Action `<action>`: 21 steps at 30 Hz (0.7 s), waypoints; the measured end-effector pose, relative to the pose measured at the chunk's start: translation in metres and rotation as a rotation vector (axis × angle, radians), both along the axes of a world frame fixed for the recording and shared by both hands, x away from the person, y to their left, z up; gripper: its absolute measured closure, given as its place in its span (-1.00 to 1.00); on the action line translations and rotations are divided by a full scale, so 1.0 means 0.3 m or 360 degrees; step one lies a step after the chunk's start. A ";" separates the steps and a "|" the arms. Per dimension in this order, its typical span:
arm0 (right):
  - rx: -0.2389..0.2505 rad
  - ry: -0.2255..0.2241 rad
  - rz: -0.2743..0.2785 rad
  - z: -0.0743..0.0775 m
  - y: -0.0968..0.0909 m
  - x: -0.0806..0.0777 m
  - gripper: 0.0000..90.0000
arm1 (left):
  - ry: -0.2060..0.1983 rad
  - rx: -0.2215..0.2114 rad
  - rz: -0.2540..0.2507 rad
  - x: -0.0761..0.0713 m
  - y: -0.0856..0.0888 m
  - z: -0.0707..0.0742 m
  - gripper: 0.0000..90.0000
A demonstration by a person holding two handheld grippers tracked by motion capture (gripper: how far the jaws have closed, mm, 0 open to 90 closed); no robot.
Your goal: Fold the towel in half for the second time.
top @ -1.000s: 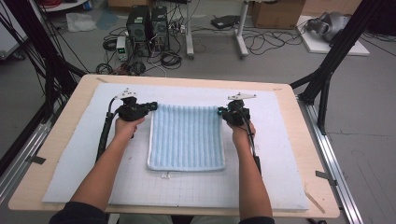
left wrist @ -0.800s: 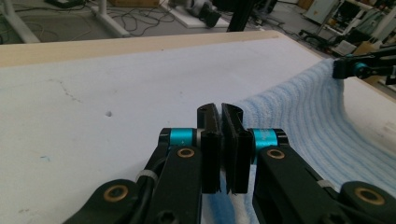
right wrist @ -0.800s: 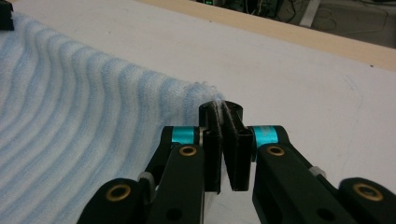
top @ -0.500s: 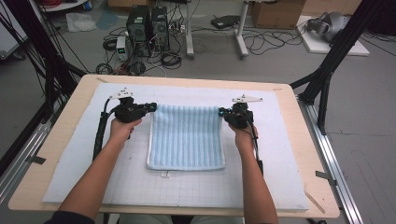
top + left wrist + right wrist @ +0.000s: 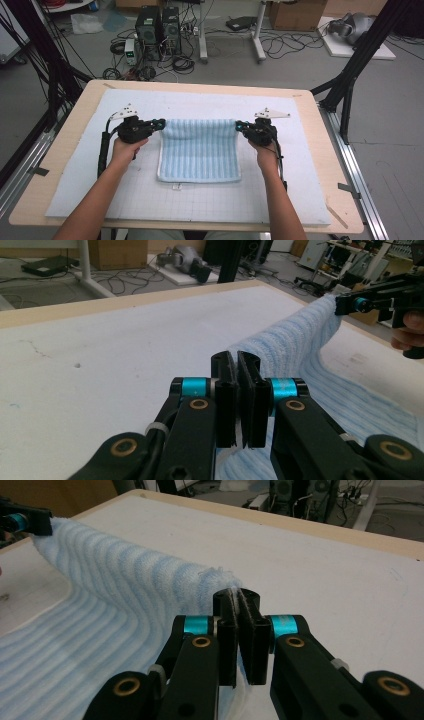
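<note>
A light blue striped towel (image 5: 199, 150) lies on the white gridded mat (image 5: 150, 200), its far edge lifted off the surface. My left gripper (image 5: 161, 123) is shut on the towel's far left corner; the left gripper view shows the towel (image 5: 295, 345) pinched between the black jaws of the left gripper (image 5: 239, 360). My right gripper (image 5: 238, 126) is shut on the far right corner, and in the right gripper view the towel (image 5: 125, 580) runs from the right gripper (image 5: 236, 597) across to the other gripper. The near half rests flat on the mat.
The wooden table (image 5: 320, 130) carries the mat. Beyond its far edge the floor holds computer boxes (image 5: 157, 25), cables and a cardboard box (image 5: 295, 12). Black frame struts (image 5: 360, 55) stand at both sides. A small white tag (image 5: 176, 187) lies near the towel's front edge.
Both grippers have moved away from me toward the table's far side and risen a little, drawing the towel's far edge with them. The towel now lies longer and flatter.
</note>
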State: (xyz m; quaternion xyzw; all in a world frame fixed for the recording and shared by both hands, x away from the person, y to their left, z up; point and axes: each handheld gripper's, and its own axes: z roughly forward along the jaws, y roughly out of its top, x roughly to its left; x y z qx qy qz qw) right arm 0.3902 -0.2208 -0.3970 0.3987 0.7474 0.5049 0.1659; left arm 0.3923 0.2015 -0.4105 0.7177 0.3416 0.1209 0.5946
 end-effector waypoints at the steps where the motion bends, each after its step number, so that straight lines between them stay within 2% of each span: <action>1: -0.0005 -0.0006 0.0006 0.000 -0.001 -0.008 0.93 | -0.0005 -0.0009 -0.0011 -0.010 0.001 -0.001 0.91; 6: -0.0012 0.0005 0.0044 0.003 -0.009 -0.054 0.93 | -0.0034 -0.0016 -0.0046 -0.058 0.002 0.005 0.91; 8: -0.0028 -0.0030 0.0060 0.009 -0.010 -0.073 0.93 | -0.0036 -0.0020 -0.0059 -0.076 0.005 0.007 0.91; 14: -0.0031 -0.0043 0.0092 0.014 -0.014 -0.133 0.93 | -0.0044 -0.0025 -0.0093 -0.131 0.014 -0.001 0.91; 17: -0.0033 -0.0043 0.0113 0.011 -0.015 -0.163 0.93 | -0.0022 -0.0034 -0.0126 -0.162 0.022 -0.008 0.90; 21: -0.0065 -0.0037 0.0152 -0.007 -0.014 -0.212 0.93 | -0.0015 0.0011 -0.0158 -0.195 0.027 -0.018 0.90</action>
